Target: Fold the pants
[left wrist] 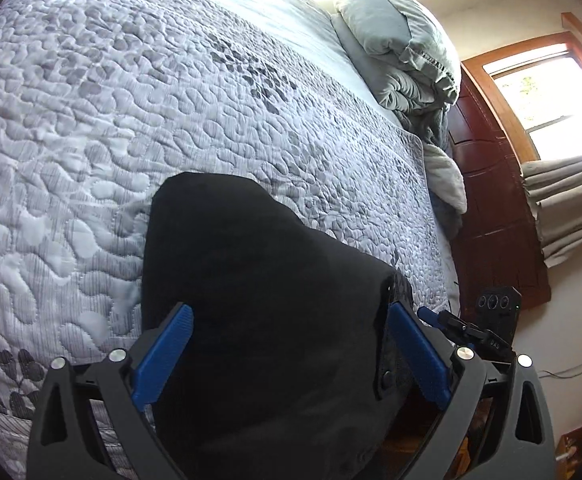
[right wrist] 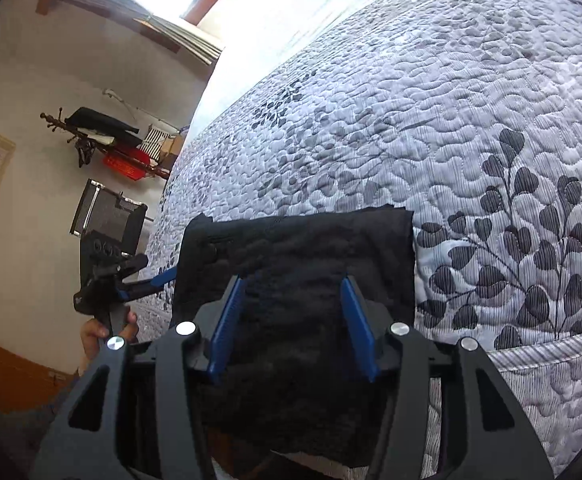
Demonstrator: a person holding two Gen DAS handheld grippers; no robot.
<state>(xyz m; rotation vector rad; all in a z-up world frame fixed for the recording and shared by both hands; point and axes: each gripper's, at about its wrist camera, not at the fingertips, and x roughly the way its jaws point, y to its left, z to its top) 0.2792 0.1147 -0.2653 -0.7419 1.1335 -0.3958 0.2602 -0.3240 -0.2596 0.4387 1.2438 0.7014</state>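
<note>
Folded black pants lie on the quilt beneath both sets of fingers. Left gripper gapes wide; right gripper stands half-open; neither holds cloth. Risk: a descending pad could snag the top layer and undo the fold.

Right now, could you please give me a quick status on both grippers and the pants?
Left gripper open, right gripper open, neither gripping. Black pants lying folded on the quilted bedspread. Nothing in the way.
</note>
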